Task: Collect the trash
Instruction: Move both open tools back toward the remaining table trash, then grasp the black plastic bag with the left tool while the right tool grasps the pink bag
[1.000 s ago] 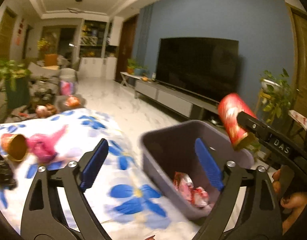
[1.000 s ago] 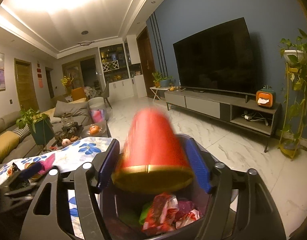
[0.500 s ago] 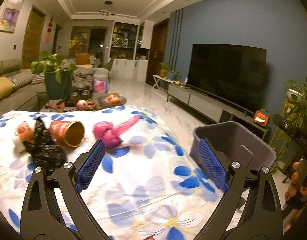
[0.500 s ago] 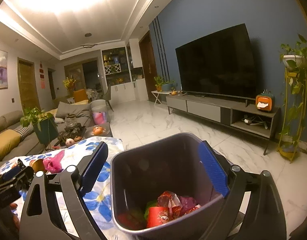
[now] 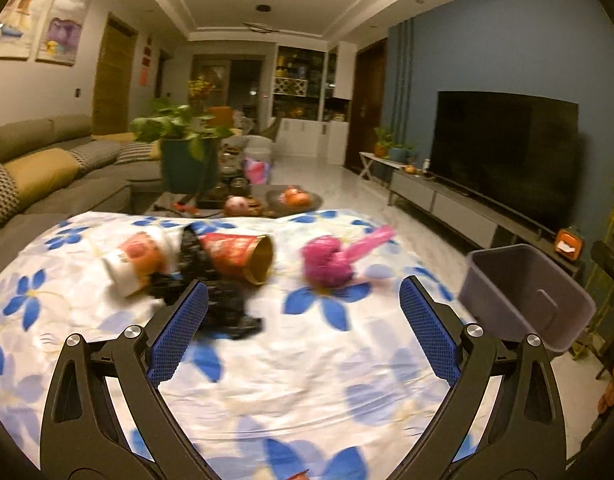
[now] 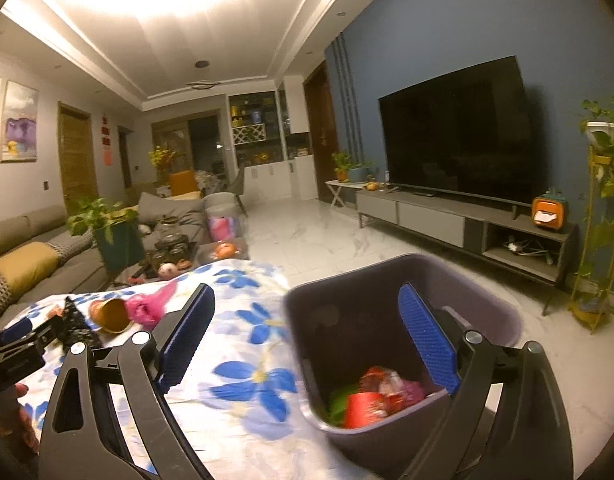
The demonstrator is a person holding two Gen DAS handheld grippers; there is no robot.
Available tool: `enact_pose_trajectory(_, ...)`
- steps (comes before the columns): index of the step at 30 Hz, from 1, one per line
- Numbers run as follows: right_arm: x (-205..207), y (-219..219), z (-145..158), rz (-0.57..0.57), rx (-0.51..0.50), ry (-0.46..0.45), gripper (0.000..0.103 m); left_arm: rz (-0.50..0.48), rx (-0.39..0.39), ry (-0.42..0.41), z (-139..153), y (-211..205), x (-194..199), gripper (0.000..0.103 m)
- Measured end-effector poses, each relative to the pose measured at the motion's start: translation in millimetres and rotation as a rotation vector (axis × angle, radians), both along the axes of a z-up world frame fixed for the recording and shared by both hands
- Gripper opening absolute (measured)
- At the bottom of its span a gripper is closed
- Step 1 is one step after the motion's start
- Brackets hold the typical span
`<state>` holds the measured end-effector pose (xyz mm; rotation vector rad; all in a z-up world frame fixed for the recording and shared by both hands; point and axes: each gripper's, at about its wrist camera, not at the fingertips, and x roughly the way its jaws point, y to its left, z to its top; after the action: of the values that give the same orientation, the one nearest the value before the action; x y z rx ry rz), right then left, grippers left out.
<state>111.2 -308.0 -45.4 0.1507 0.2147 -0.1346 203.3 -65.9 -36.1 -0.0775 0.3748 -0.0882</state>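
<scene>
Reaching back over the table [image 5: 315, 364], the left gripper [image 5: 303, 328] hangs with its blue pads spread wide and nothing between them, aimed at the litter along the far edge of the flowered cloth. Going left to right there: a white-and-orange paper cup [image 5: 133, 262] on its side nearest the far left corner, a crumpled black bag [image 5: 223, 304] touching it and running toward the left pad, a red cup with a gold rim [image 5: 239, 258] lying on its side against the bag, and, apart from these, a pink wrapper [image 5: 331, 262] nearer the middle of the far edge. Off the right edge of the table stands the grey bin [image 5: 527, 300].

From the right wrist view, the right gripper [image 6: 307, 336] is also spread and empty, poised over the bin, whose bottom already holds a red cup [image 6: 363, 408] and several bright wrappers [image 6: 391, 384]. So my reading is that one drop is done and the step in hand is the next pickup, by the left claw.

That move calls for lowering the pads around one piece. The black bag is closest, though soft and likely to snag its neighbours; the red cup may roll if nudged. The picture is motion-blurred, so exact contact among the pieces is hard to judge.
</scene>
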Motion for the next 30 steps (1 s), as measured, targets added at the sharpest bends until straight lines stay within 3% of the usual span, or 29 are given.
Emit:
enact_pose_trajectory(16, 41, 102, -3, 0.177, -0.040, 0.015, 0.090, 0.134, 0.018, -0.001, -9, 74, 10, 0.095)
enact_pose_trajectory(24, 72, 137, -7, 0.203, -0.040, 0.026, 0.090, 0.137, 0.027, -0.015, -10, 78, 46, 0.095)
enact_pose_trajectory(30, 95, 149, -8, 0.205, -0.046, 0.037, 0.090, 0.102, 0.050, 0.032, -19, 73, 84, 0.090)
